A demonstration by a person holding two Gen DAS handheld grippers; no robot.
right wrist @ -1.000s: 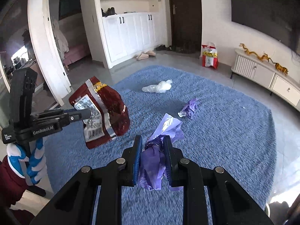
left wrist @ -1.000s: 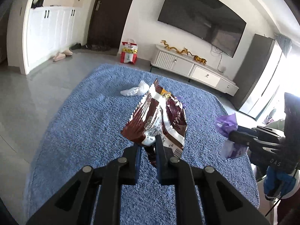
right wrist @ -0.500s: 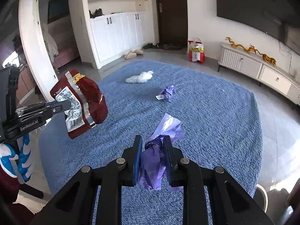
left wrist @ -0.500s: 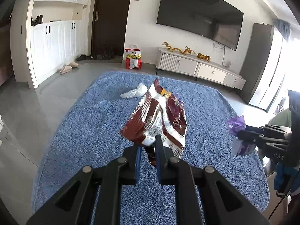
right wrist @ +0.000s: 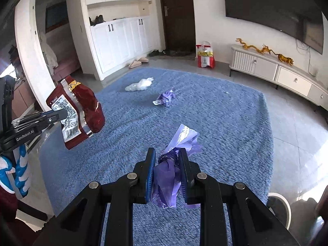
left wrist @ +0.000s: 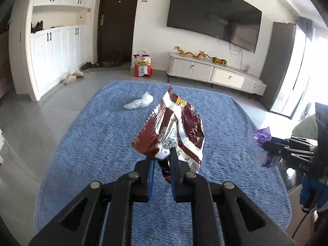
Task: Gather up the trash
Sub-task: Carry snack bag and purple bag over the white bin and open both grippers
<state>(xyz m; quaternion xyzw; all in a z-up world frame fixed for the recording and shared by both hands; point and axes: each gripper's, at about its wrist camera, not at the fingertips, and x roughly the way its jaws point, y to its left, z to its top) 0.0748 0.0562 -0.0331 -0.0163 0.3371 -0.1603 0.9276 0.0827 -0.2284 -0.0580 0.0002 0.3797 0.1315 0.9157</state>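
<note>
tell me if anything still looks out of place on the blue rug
Two bits of litter lie loose on the blue rug: a crumpled clear plastic bag toward the far edge and a small purple wrapper just nearer. Neither belongs on a floor.

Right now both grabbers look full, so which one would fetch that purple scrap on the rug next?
Probably the right gripper: the purple scrap lies ahead of it. But it grips a purple wrapper, and the left gripper a red snack bag.
</note>
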